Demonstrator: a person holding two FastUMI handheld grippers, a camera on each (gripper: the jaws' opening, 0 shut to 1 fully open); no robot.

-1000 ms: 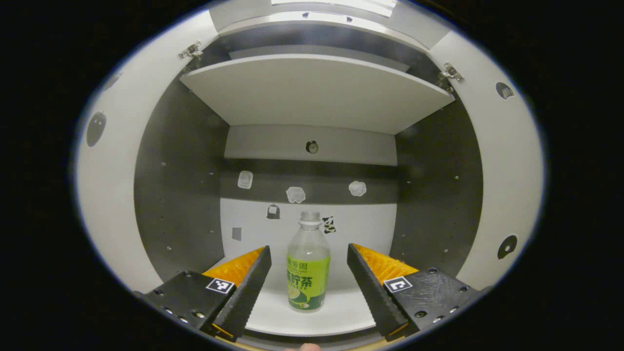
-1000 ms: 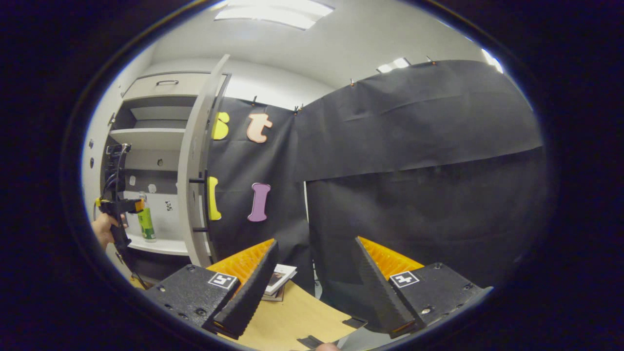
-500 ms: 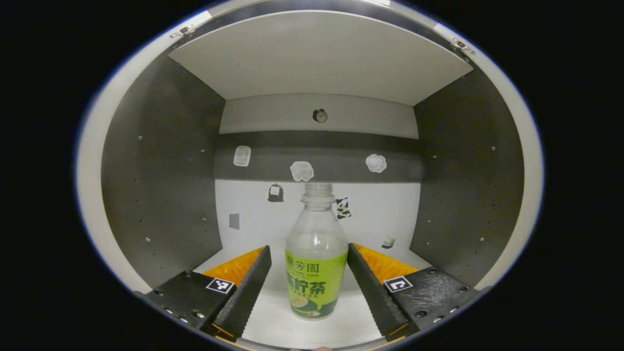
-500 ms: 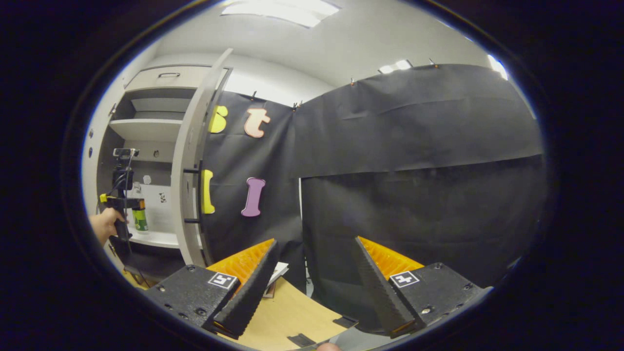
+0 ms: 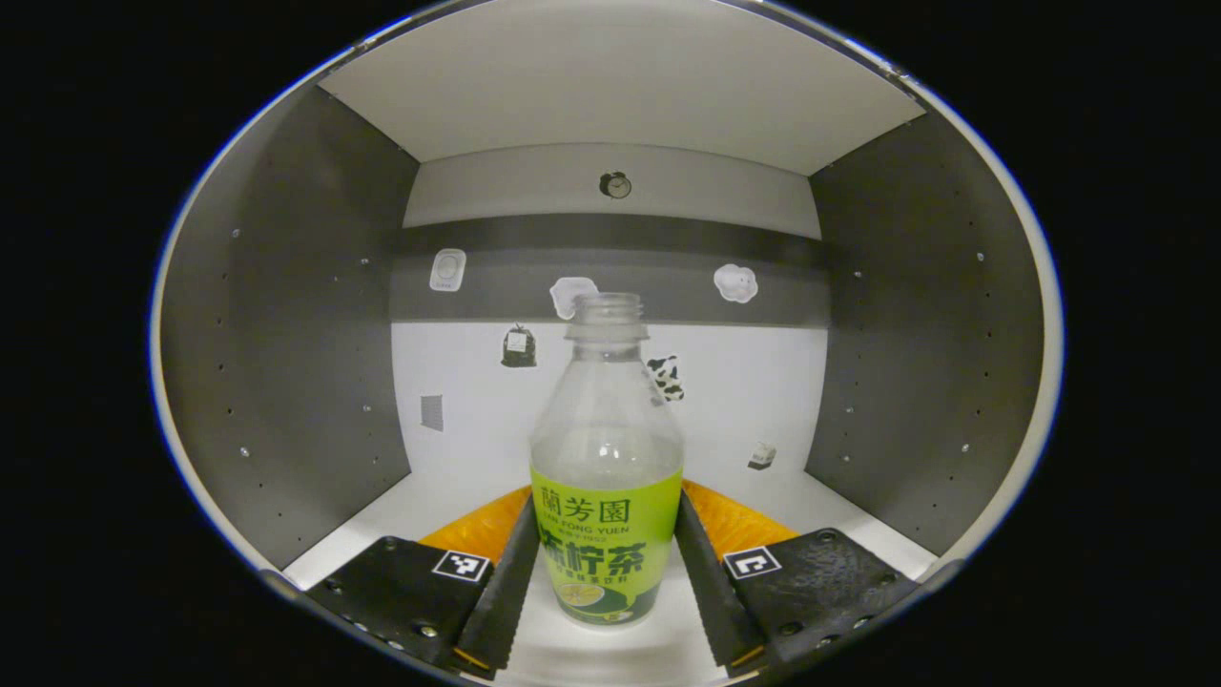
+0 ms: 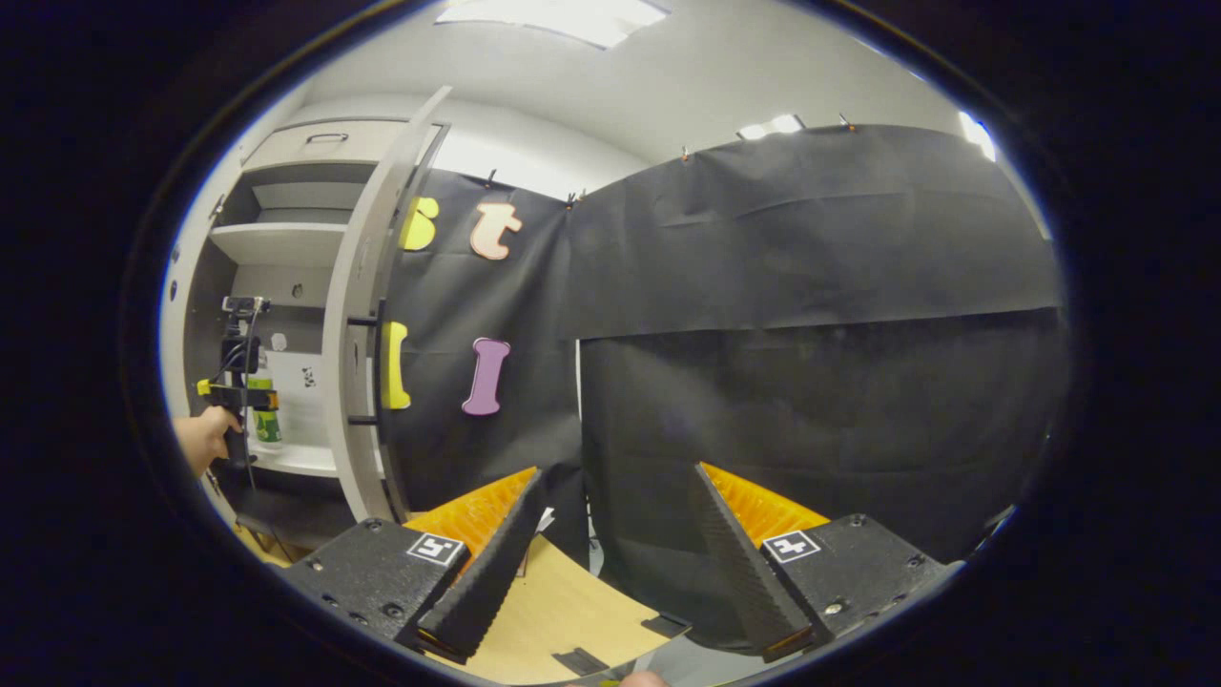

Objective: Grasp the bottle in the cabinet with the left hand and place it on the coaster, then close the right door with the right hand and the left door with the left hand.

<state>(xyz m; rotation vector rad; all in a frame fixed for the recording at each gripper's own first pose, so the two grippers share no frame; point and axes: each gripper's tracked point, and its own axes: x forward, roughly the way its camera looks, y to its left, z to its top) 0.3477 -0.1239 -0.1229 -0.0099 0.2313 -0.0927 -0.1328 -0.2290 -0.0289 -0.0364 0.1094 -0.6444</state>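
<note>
In the left gripper view, the left gripper is inside the cabinet. The bottle stands upright on the shelf, right between the two fingers. One finger sits on each side of the green label, very close to it. I cannot tell if both are pressing yet.

The bottle looks see-through and empty, with no cap on top. It is likely very light and a bit soft, so a hard squeeze could dent it. The smooth sides may slip. The label part, low down and wide, looks like the best place to hold. A light bottle tips easily, so lift it straight up.

To the left and right of the gripper are the dark cabinet walls, well apart from it. Above it is another shelf board. Small stickers sit on the back wall behind the bottle. Nothing stands in the way of pulling it out.

In the right gripper view, the open door stands far to the left of the right gripper. That gripper is spread wide and holds nothing, above a wooden surface.
</note>
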